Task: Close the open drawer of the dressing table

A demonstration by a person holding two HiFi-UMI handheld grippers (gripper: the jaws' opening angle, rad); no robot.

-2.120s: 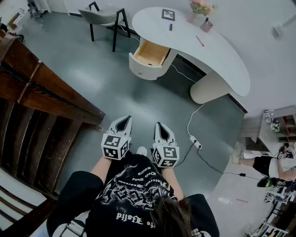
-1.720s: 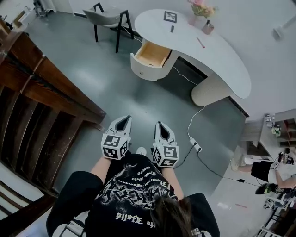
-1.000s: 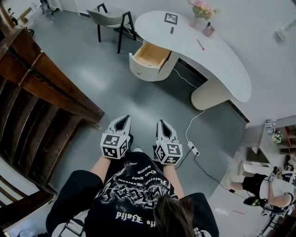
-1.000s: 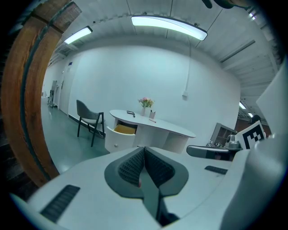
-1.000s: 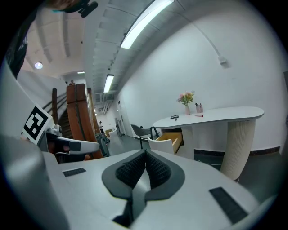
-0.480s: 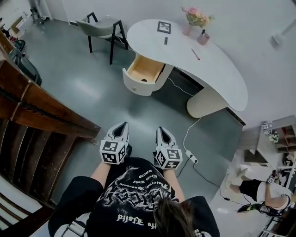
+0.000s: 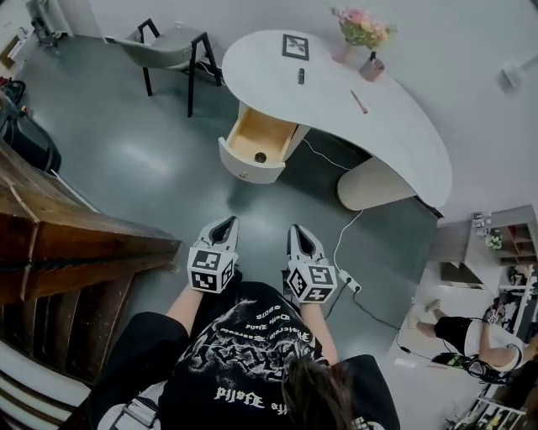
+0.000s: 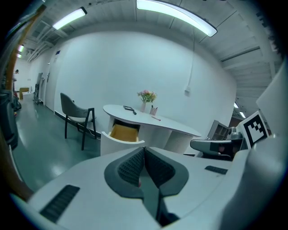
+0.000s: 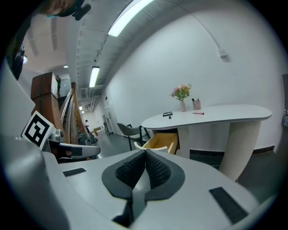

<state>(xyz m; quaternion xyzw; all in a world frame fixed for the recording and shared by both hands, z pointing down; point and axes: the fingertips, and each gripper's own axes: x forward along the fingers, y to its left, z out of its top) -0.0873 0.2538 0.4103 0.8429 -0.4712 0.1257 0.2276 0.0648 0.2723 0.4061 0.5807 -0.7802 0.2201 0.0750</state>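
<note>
**A:** so where's the drawer at right now?

**B:** the drawer (image 7: 255,149) is pulled out at the left end of the white dressing table (image 7: 395,126). Curved white front, wood-coloured inside. There's one small round thing (image 7: 261,157) lying in it, too small to say what. It's well apart from both grippers, with grey floor (image 7: 168,159) in between.

**A:** grippers holding anything?

**B:** nope. The left gripper (image 7: 225,221) is clenched, pads pressed together with nothing between them, and the left gripper view shows that plainly. Same deal with the right gripper (image 7: 296,228): jaws together, empty. They sit side by side in front of the person's chest, both pointing toward the table, and each one's view has the drawer straight ahead.

**A:** anything else around?

**B:** on the tabletop there's a square marker card (image 7: 296,46), a pink pen (image 7: 360,102), a vase of flowers (image 7: 363,25) and a little pot (image 7: 372,65) just beside it. A grey chair (image 7: 168,46) stands beyond the drawer on the left. A white cable (image 7: 336,243) runs from under the table to a power strip (image 7: 347,282) on the floor near the right gripper. A dark wooden structure (image 7: 76,252) fills the left side.
</note>
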